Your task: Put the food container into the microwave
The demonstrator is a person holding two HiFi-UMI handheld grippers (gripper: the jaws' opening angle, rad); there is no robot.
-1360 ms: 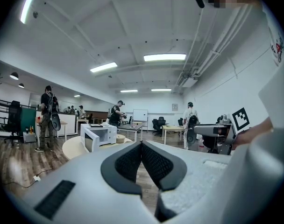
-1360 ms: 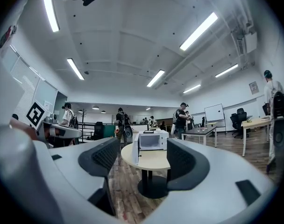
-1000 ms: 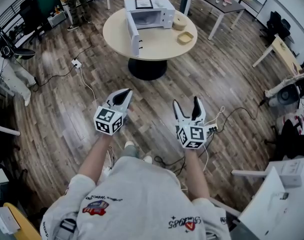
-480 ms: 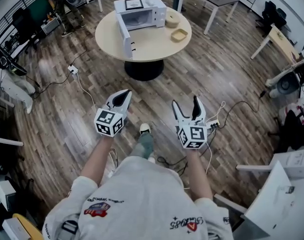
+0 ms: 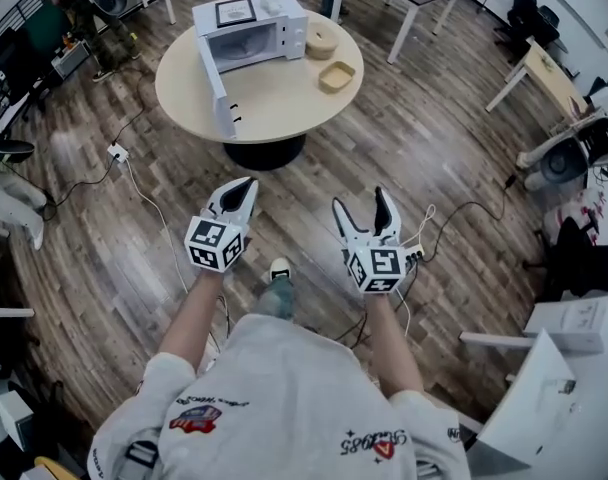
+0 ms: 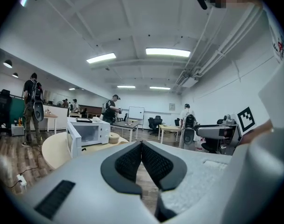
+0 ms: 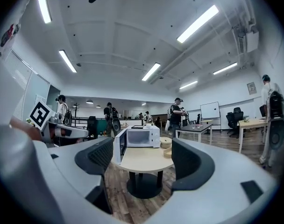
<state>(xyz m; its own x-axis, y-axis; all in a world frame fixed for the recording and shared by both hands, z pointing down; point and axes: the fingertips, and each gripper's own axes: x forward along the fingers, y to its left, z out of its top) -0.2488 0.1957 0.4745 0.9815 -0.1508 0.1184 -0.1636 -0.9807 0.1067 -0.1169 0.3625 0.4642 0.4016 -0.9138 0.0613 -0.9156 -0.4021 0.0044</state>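
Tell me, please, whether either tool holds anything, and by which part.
Nothing is held. The left tool is shut on nothing, the right tool open and empty; the food container sits on the table, far from both.

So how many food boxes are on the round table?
2. One container sits beside the microwave; a second container lies nearer the table's edge. More may hide behind the microwave.

Head view looks steeply down from above; both gripper views face forward, low, sharing the far microwave (image 5: pixel 252 30) and tabletop (image 5: pixel 284 93).
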